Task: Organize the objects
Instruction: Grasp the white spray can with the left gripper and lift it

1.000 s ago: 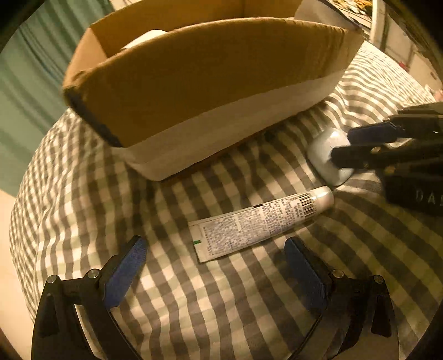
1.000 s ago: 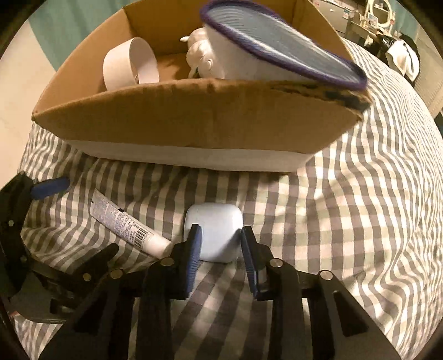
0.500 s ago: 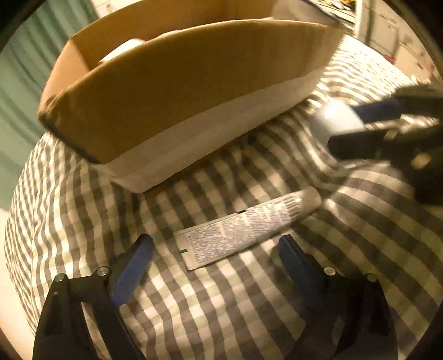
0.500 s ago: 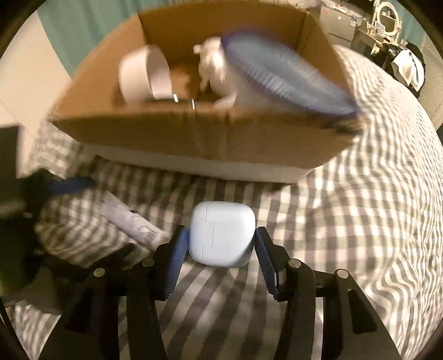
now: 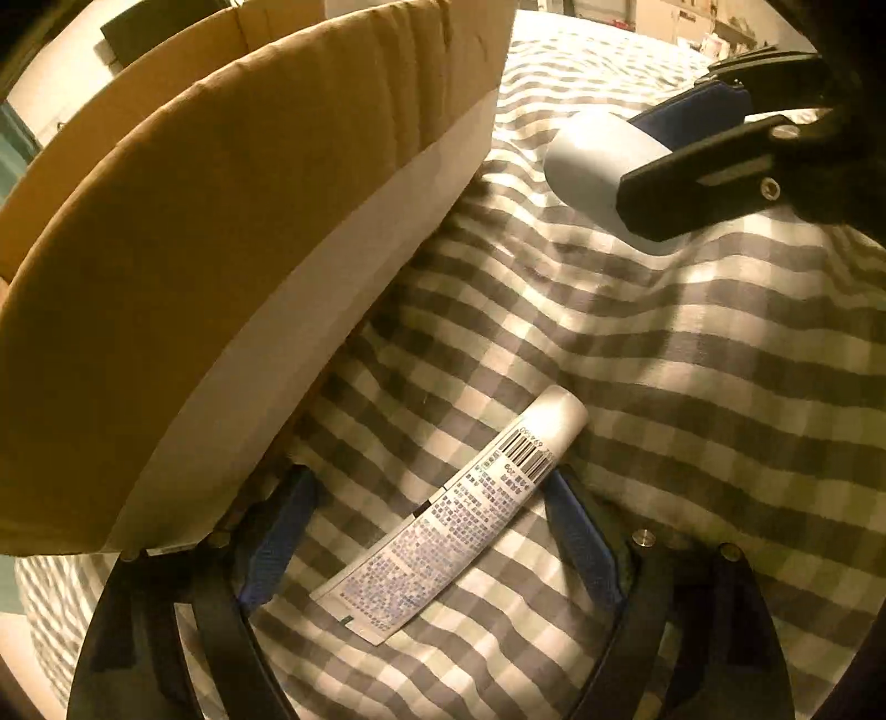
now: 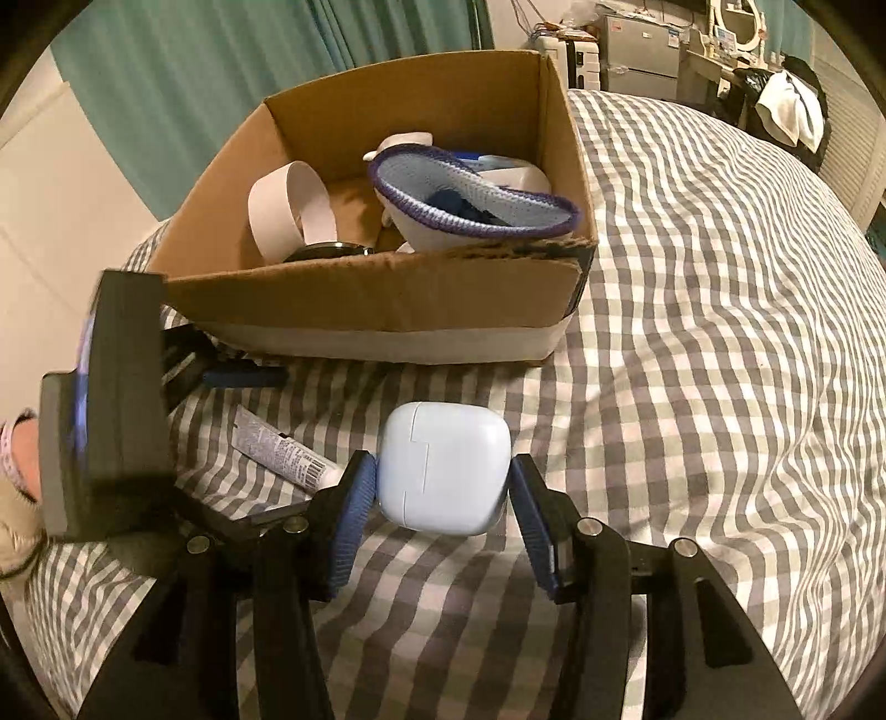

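My right gripper (image 6: 440,493) is shut on a pale blue earbud case (image 6: 443,468) and holds it above the checked bedspread, in front of the cardboard box (image 6: 387,288). The case (image 5: 595,160) and right gripper (image 5: 714,138) also show in the left wrist view. My left gripper (image 5: 426,543) is open, its fingers on either side of a white printed tube (image 5: 459,526) lying on the cloth, close to the box wall (image 5: 221,266). The tube (image 6: 282,454) also shows in the right wrist view.
The box holds a white tape roll (image 6: 290,213), a knitted blue and purple item (image 6: 470,205) and white objects. The grey checked bedspread (image 6: 720,387) spreads out to the right. Teal curtains (image 6: 249,66) and cluttered furniture (image 6: 664,50) stand behind.
My right gripper has lifted the earbud case off the bedspread. My left gripper has moved forward, so its fingers now flank the tube beside the box.
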